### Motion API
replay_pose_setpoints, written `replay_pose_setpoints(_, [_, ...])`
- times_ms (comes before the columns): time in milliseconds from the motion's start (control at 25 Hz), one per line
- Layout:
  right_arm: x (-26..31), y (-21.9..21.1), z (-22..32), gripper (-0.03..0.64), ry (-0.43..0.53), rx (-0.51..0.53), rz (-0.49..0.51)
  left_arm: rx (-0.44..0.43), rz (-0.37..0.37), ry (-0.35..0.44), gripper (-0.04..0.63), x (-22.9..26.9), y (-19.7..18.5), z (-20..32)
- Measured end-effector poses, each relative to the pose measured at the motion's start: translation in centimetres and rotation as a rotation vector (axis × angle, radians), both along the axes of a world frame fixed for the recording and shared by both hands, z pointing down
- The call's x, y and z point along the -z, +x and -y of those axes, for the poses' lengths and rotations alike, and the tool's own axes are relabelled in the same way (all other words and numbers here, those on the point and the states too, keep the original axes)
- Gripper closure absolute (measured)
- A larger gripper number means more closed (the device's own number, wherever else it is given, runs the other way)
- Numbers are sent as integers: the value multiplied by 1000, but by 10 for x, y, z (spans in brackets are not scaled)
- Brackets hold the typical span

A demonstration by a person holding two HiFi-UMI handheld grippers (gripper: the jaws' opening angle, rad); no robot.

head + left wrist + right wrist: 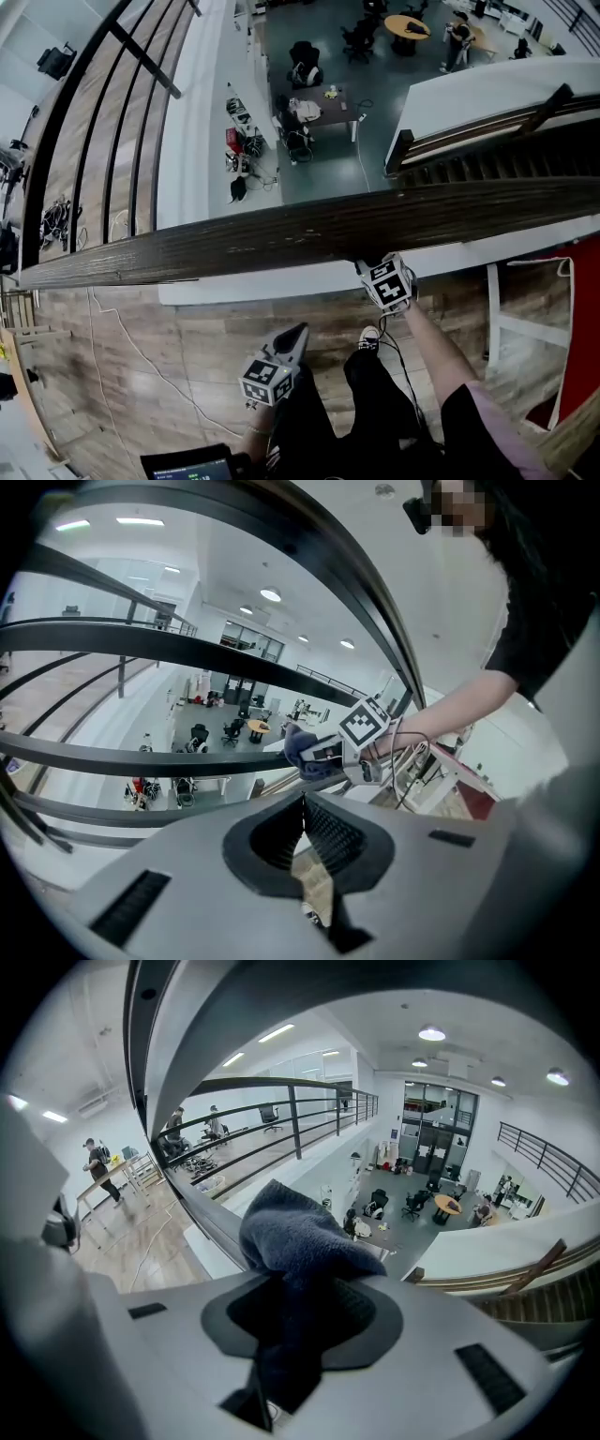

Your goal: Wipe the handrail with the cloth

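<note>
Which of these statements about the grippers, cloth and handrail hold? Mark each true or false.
1. The right gripper is shut on a dark blue cloth. True.
2. The left gripper grips a second cloth. False: its jaws are together with nothing between them.
3. The right gripper is up at the wooden handrail. True.
4. The left gripper rests on the handrail. False: in the head view it hangs short of the rail, over the floor beside the person's leg.
</note>
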State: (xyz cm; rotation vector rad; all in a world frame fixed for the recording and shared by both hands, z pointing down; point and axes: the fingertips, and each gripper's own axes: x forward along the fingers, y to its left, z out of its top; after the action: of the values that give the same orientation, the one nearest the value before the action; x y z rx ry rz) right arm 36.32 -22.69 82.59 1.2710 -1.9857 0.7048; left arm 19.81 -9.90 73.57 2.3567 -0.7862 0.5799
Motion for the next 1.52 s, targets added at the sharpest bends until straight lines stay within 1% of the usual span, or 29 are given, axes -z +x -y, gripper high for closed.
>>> replay_pose_setpoints(280, [-5, 114, -16, 508, -6, -85, -15, -74, -26, -18, 595, -3, 93, -6])
replay_pose_setpoints(440, [-3, 180, -31, 508, -7, -136, -29, -113, -35, -11, 595, 5, 135, -10])
replay_pose_setpoints(560, [-1, 226, -41, 508, -9, -187, -37, -128, -25, -10, 595, 5, 151, -13])
replay_pose_setpoints(680, [-1, 271, -50, 508, -15, -252, -53, -135, -8, -16, 594, 4, 158, -15])
replay_pose_setpoints(840, [0, 312, -61, 508, -23, -308, -63, -127, 5, -24, 595, 4, 162, -24])
replay_pose_setpoints(1000, [0, 328, -65, 508, -36, -337, -69, -119, 14, -33, 595, 5, 164, -31])
replay_pose_setpoints(1160, [2, 330, -70, 508, -55, -401, -64, -100, 10, -28, 594, 14, 164, -33])
replay_pose_setpoints(1320, [6, 308, -86, 508, -76, -407, -60, -67, -4, -7, 595, 32, 148, -32])
replay_pose_setpoints(1520, [21, 275, -109, 508, -64, -420, -26, -33, -6, 15, 594, 51, 120, -36])
